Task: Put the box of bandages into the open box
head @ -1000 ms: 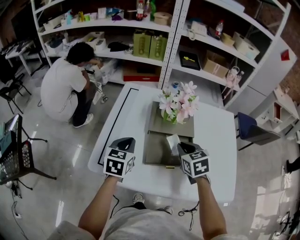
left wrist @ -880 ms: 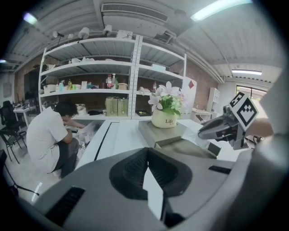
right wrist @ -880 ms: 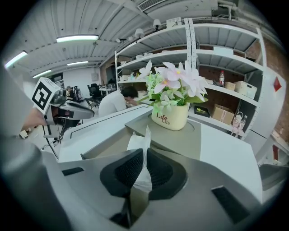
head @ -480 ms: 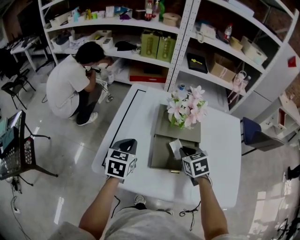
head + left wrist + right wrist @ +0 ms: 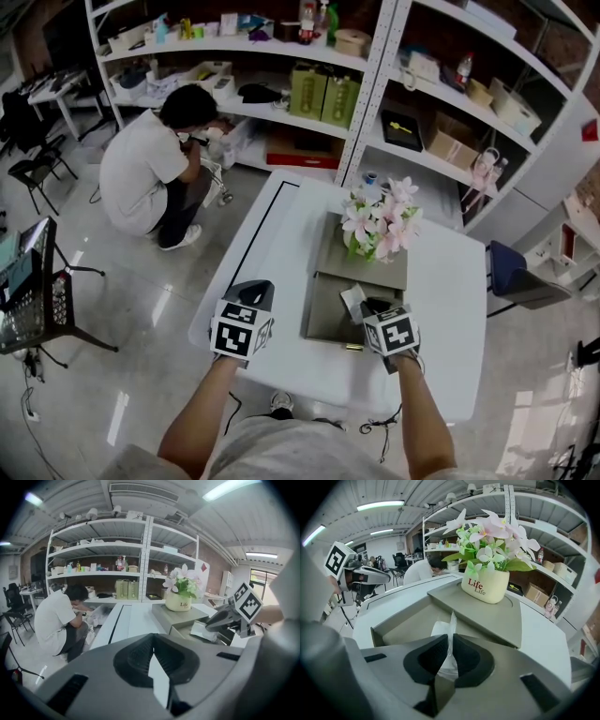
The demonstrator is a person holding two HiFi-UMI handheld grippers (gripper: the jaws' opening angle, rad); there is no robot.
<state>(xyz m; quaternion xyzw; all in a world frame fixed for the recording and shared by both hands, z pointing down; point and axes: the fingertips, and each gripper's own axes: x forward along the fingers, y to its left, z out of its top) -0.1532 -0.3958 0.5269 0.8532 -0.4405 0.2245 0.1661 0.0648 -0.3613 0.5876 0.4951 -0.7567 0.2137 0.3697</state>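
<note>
The box of bandages (image 5: 351, 298) is small and white, and my right gripper (image 5: 367, 306) is shut on it. It hangs just above the tray of the open grey box (image 5: 323, 319) in the middle of the white table (image 5: 441, 309). In the right gripper view the white box (image 5: 449, 637) sits pinched between the pads, with the grey tray (image 5: 408, 620) right behind it. My left gripper (image 5: 255, 287) hovers over the table to the left of the grey box, shut with nothing in it. The left gripper view shows the right gripper (image 5: 220, 619) holding the white box (image 5: 205, 631).
A cream pot of pink flowers (image 5: 377, 225) stands on the grey box's lid (image 5: 375, 267) behind the tray. A black line (image 5: 251, 244) runs along the table's left side. A person (image 5: 150, 169) crouches by the shelves (image 5: 375, 103) at the back left. A blue chair (image 5: 516, 272) stands to the right.
The head camera has shifted a little, so the table sits slightly lower and to the right. Both grippers keep nearly the same places; the right one still holds the white box over the tray.
</note>
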